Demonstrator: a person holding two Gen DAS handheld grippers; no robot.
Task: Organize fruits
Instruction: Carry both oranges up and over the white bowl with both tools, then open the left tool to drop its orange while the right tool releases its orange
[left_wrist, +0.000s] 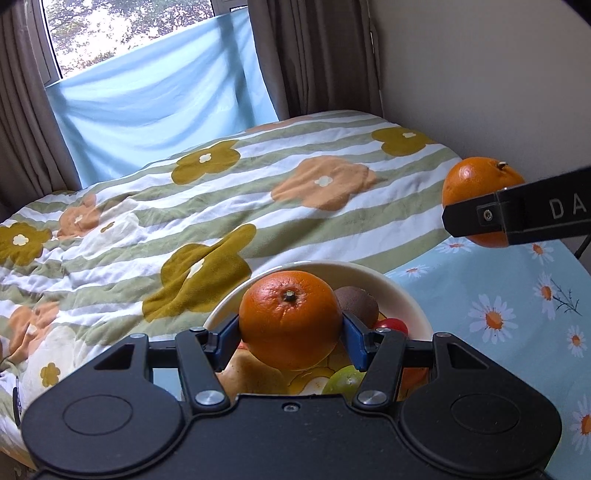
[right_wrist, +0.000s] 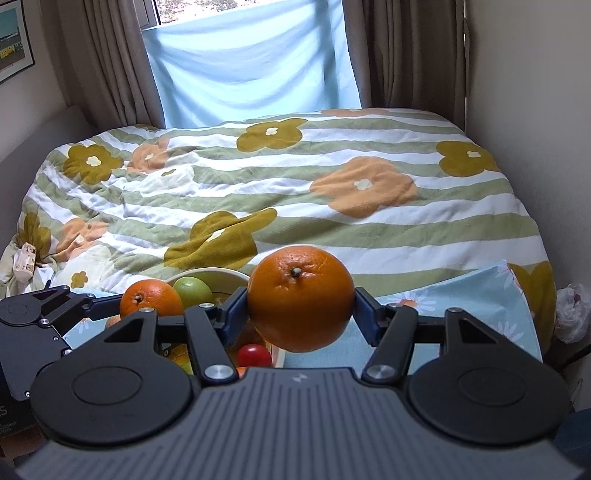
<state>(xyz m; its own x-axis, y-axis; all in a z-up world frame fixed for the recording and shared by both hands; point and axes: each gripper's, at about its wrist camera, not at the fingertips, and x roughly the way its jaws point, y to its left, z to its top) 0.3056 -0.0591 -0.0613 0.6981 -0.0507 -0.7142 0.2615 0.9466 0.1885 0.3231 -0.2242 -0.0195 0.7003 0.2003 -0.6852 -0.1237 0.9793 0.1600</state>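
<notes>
Left wrist view: we see the left hand-held gripper (left_wrist: 291, 332) clamped on an orange (left_wrist: 290, 319), blue pads pressed on both its sides, stem end facing up. The fruit hangs over the white bowl (left_wrist: 413, 295), just above the contents: a brown kiwi (left_wrist: 360, 304) behind it, a red tomato-like fruit (left_wrist: 393, 326) to the right, a green fruit (left_wrist: 343, 380) near the camera. At far right the right hand-held gripper (left_wrist: 476, 218) is clamped on a second orange (left_wrist: 476, 181), well apart from the bowl, above the daisy-print cloth (left_wrist: 498, 302) on the bench.

From the right wrist view we confirm that grip: the second orange sits squeezed between the pads, off the surface, with the bowl to its left and the left gripper's orange beside the green fruit there. Flowered bed quilt (left_wrist: 221, 206) lies beyond.

Step in hand, we judge: both oranges in carry, either going into the bowl or coming out of it; we cannot tell which. If placing, the next move calls for lowering the left orange into a free gap among the fruit, then spreading the pads slowly so it doesn't roll over the rim. The right one should wait so the grippers don't collide.
</notes>
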